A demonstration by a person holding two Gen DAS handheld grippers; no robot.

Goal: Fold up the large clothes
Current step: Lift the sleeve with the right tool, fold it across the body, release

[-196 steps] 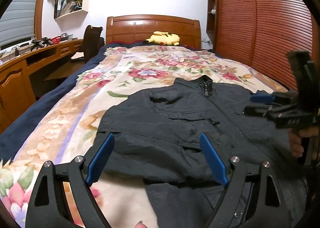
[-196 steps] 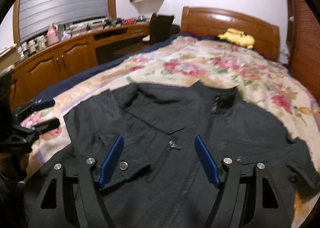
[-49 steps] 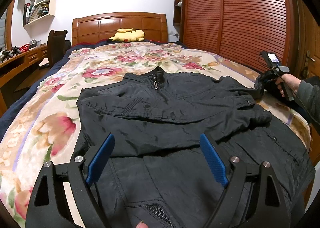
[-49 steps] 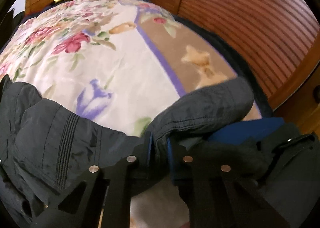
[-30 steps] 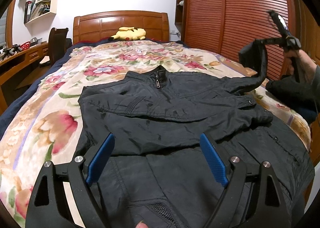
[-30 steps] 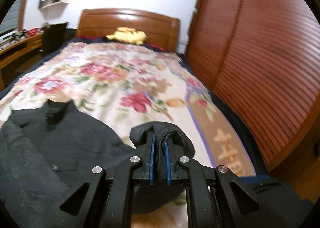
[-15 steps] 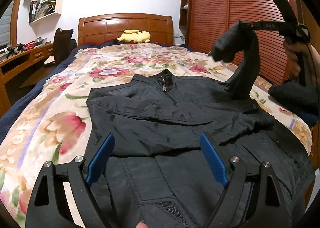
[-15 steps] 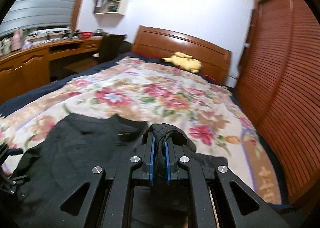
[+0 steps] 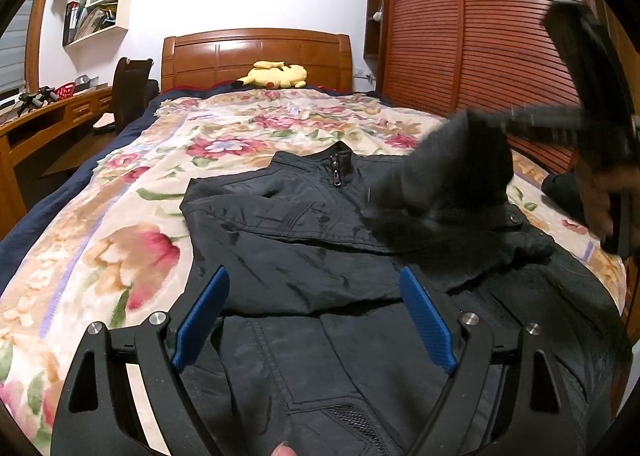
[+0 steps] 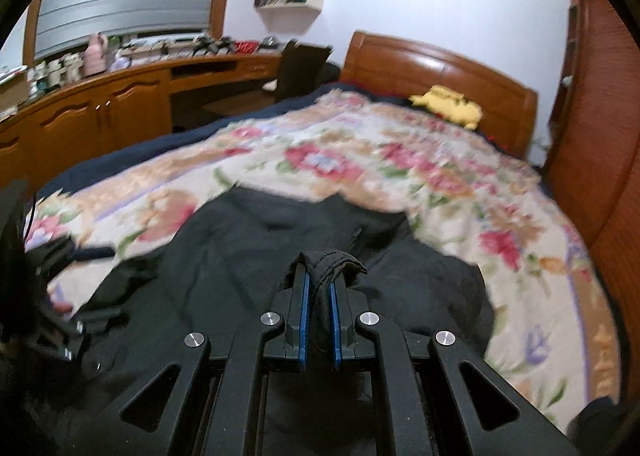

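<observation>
1. Your right gripper (image 10: 319,312) has its blue pads pinched nearly together on the cuff of the black jacket's sleeve (image 10: 326,264), a fold of fabric bunching up above the fingertips.
2. Seen from your left wrist, that right hand (image 9: 600,195) sits high at the right edge, blurred, gripping the tool's handle with the tool angled down toward the jacket; the sleeve (image 9: 448,171) hangs lifted over the jacket's right chest.
3. Your left gripper (image 9: 314,316) stands wide open and holds nothing, tilted downward over the jacket's lower front, pads either side of the hem area.
4. Spread front-up on the floral blanket (image 9: 120,240), the black jacket (image 9: 304,240) has its zipped collar (image 9: 335,163) toward the wooden headboard (image 9: 256,55).
5. One yellow plush toy (image 9: 276,75) lies against the headboard, well apart from the jacket.
</observation>
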